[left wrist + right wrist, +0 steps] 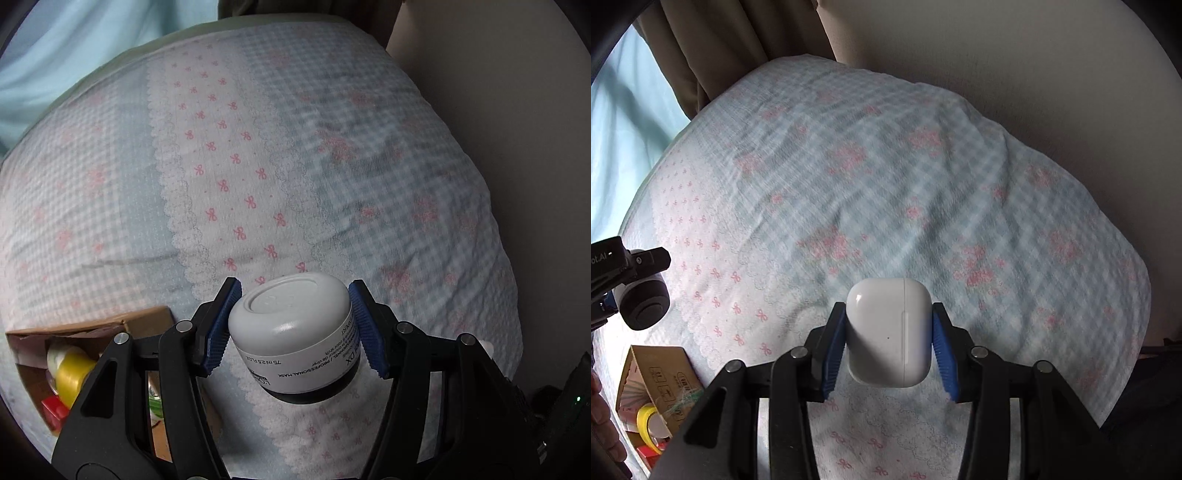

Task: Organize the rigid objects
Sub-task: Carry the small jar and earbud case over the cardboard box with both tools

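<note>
While both tongs are loaded, left tongs (295,325) pinching the jar (295,332), right tongs (888,339) pinching the case (890,332), above the bed (332,166), lower each squarely into the box (144,317) near left, releasing only once seated.

The bedspread (886,184) lay bare ahead of both grippers; only the box (144,321) crowded the near left corner.

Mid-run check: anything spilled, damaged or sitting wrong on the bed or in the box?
Nothing stands out. The left gripper holds the white jar upside down, label inverted, cap shut; the right gripper holds the earbud case closed. The cardboard box looks intact.
</note>
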Tool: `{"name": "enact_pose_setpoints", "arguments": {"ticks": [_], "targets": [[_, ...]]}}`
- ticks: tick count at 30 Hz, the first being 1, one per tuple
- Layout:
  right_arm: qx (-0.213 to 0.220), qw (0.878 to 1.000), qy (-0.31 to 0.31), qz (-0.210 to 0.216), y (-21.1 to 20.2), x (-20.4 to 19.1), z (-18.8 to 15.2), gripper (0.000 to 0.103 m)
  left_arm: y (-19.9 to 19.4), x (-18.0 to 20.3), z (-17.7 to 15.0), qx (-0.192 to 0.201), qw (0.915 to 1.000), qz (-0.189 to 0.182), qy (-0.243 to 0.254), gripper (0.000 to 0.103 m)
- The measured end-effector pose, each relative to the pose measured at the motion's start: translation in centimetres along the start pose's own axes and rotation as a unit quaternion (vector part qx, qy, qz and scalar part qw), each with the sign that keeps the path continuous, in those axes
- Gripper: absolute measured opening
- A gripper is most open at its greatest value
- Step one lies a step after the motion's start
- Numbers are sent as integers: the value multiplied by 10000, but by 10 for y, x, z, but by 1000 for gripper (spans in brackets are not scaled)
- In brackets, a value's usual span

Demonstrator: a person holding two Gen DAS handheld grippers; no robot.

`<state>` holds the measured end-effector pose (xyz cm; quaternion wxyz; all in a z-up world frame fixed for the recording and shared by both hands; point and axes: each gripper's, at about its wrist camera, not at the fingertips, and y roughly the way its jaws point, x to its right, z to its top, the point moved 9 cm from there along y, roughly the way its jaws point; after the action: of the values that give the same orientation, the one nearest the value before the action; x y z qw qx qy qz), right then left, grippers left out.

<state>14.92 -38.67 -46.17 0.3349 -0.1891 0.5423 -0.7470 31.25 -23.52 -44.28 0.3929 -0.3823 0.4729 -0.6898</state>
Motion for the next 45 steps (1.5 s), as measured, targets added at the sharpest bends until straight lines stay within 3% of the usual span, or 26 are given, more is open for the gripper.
{"name": "enact_pose_setpoints", "arguments": {"ticks": [10,16,22,28,34,39,45], "targets": [[206,9915,-1168,535,-111,-67,-2,41,-142,-47,-32,683,9975,-175,-24,57],[233,9801,-1693,1010,-166,-125,-29,41,-204,-117,-68,922,9949,-240,-340,57],[176,9676,-2043,1473,-195,-193,-65,41,-238,-200,-116,998,9928,-51,-663,57],[-48,9510,-2512,1800,-194,-256,-103,41,-244,-266,-153,954,9891,191,-1108,57],[-372,9323,-2980,2016,-177,-302,-130,41,-229,-300,-162,896,9844,317,-1481,57],[-616,9189,-3337,2012,-148,-329,-140,41,-193,-318,-156,658,9839,334,-1626,57],[-1102,9136,-3443,1862,-91,-350,-141,41,-135,-341,-146,76,9850,416,-1674,57]]}}
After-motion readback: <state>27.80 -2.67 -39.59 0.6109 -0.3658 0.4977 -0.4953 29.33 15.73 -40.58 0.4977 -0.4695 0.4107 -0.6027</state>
